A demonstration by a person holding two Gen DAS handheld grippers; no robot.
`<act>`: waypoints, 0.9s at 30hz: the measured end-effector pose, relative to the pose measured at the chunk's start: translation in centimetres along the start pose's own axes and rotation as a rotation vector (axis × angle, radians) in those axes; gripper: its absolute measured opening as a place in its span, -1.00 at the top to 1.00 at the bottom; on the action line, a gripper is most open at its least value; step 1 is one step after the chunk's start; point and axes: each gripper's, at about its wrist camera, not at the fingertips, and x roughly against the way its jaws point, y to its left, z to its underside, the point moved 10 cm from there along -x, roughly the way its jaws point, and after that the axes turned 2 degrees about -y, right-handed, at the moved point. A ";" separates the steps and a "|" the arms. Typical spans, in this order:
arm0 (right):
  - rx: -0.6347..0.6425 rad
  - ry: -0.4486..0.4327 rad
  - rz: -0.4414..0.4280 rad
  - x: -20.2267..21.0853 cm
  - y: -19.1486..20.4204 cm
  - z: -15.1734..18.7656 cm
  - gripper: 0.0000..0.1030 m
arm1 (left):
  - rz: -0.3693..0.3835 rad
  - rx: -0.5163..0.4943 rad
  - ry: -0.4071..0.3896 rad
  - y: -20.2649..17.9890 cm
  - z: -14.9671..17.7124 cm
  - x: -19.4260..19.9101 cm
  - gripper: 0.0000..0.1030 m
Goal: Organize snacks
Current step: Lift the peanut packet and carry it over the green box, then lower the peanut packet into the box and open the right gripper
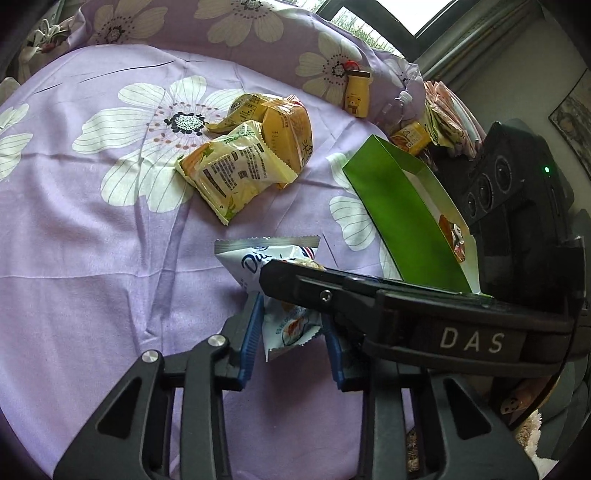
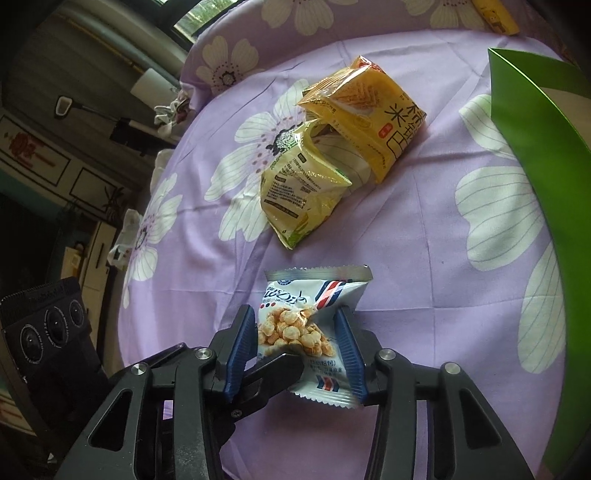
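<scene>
A white and blue snack packet [image 2: 308,332] sits between both grippers above the purple flowered bedsheet [image 2: 424,229]. My right gripper [image 2: 300,352] is shut on the packet, its blue pads pressing both sides. The left gripper's black finger [image 2: 273,369] crosses in front of the packet. In the left wrist view the same packet [image 1: 280,295] sits between my left gripper's blue pads [image 1: 291,332], gripped there too; the right gripper's body [image 1: 406,314] crosses over it. A pile of yellow snack packets [image 1: 255,151] lies farther off, also in the right wrist view [image 2: 332,147]. A green open box [image 1: 399,206] stands to the right.
A flowered pillow [image 1: 229,29] lies along the far edge. A yellow bottle [image 1: 357,94], a clear bottle [image 1: 397,107], an orange carton [image 1: 412,137] and more packets [image 1: 447,118] sit behind the box. The green box wall [image 2: 543,184] fills the right of the right wrist view.
</scene>
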 end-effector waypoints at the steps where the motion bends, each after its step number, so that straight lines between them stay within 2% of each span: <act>1: 0.006 -0.005 0.001 0.2 0.1 0.0 0.12 | 0.008 0.002 0.000 -0.2 0.0 0.1 0.42; 9: 0.042 -0.090 0.004 3.0 1.0 -1.2 0.12 | 0.006 -0.054 -0.062 -2.9 -1.7 1.2 0.42; 16: 0.026 -0.237 -0.009 8.2 -0.2 -3.8 0.12 | 0.021 -0.180 -0.124 -8.1 -4.7 1.3 0.42; 22: -0.010 -0.365 0.016 13.3 -3.1 -6.1 0.12 | 0.089 -0.258 -0.146 -13.2 -6.9 -0.3 0.42; 27: -0.032 -0.452 0.060 17.1 -6.1 -7.5 0.12 | 0.156 -0.291 -0.120 -17.1 -7.8 -2.5 0.42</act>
